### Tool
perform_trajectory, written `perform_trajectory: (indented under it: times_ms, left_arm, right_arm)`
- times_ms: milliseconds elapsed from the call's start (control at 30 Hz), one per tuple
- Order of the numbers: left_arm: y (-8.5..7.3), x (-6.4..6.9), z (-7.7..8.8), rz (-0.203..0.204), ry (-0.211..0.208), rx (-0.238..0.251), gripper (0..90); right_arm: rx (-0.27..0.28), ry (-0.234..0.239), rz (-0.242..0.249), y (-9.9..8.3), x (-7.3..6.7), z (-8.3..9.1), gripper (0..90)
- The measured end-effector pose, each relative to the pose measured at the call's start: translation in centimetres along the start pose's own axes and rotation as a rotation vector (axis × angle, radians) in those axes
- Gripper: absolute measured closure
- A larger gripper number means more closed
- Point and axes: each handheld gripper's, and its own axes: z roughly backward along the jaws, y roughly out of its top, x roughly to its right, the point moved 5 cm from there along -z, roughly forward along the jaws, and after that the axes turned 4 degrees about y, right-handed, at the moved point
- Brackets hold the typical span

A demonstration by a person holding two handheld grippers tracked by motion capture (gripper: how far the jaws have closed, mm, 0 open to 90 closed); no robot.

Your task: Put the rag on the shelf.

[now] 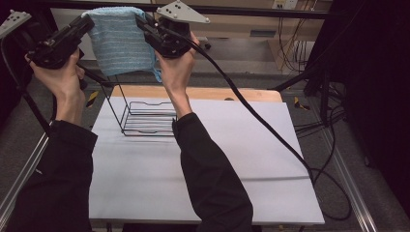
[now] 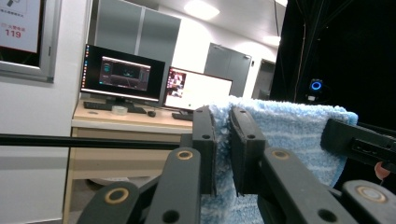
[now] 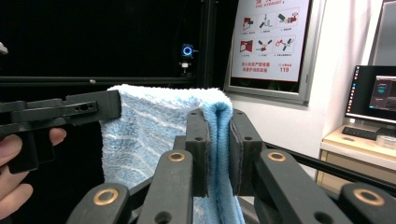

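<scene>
Hanging in the air above the far end of the counter (image 1: 203, 164), a light blue towel (image 1: 118, 41) with faint pale stripes is stretched between two hand-held tools. The left gripper (image 1: 89, 21) is clamped on the towel's upper left corner, and the right gripper (image 1: 143, 22) is clamped on its upper right corner, so the cloth's top edge runs nearly level between them and the rest drapes straight down. In the left gripper view the two black jaws stand close together with a fold of the fluffy cloth pinched between them; the right gripper view shows the same, the towel's edge squeezed into a narrow ridge between the pads.

Below the towel, a black wire rack (image 1: 145, 116) stands on the white sheet that covers the counter, near its far left part; the towel's lower edge hangs above the rack's tall back frame, and I cannot tell whether they touch. Both of the person's forearms, in dark sleeves, are raised well up from the counter. A black cable (image 1: 251, 111) trails from the right gripper across the counter and off its right edge.
</scene>
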Motion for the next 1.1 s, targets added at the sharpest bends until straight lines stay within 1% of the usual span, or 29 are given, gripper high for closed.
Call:
perform_trajectory:
  times_ms: [100,167,300,467,600,667,800,933,1100]
  left_arm:
    - [0.1,-0.3,-0.5,-0.011,0.010,-0.007,81.2]
    - [0.0,-0.6,-0.7,0.000,0.007,-0.013,81.2]
    - [-0.6,-1.3,-1.3,0.006,0.008,-0.033,81.2]
    - [-1.6,-2.0,-2.1,0.007,0.019,-0.063,81.1]
    - [-2.5,-2.4,-2.9,0.005,0.024,-0.092,81.1]
    - [-3.0,-2.6,-3.2,0.001,0.025,-0.101,81.1]
    - [-4.0,-2.9,-3.7,0.015,0.018,-0.125,81.1]
    - [-4.9,-3.0,-4.0,0.018,0.012,-0.139,81.1]
    - [-5.8,-3.2,-4.1,0.007,0.008,-0.162,81.1]
  right_arm:
    - [-0.004,-0.003,-0.007,-0.1,0.2,-0.4,80.8]
    - [-0.009,0.000,-0.016,-0.2,0.3,-0.7,80.8]
    - [-0.029,-0.001,-0.010,-0.7,0.6,-1.2,80.8]
    - [-0.052,-0.012,-0.015,-1.7,0.9,-1.7,80.6]
    - [-0.086,-0.027,-0.021,-2.9,1.5,-2.0,80.5]
    - [-0.095,-0.031,-0.012,-3.3,1.6,-2.0,80.5]
    - [-0.106,-0.034,-0.027,-4.1,2.0,-1.9,80.5]
    - [-0.120,-0.040,-0.036,-4.9,2.2,-1.9,80.5]
    - [-0.135,-0.043,-0.044,-6.1,2.4,-1.8,80.5]
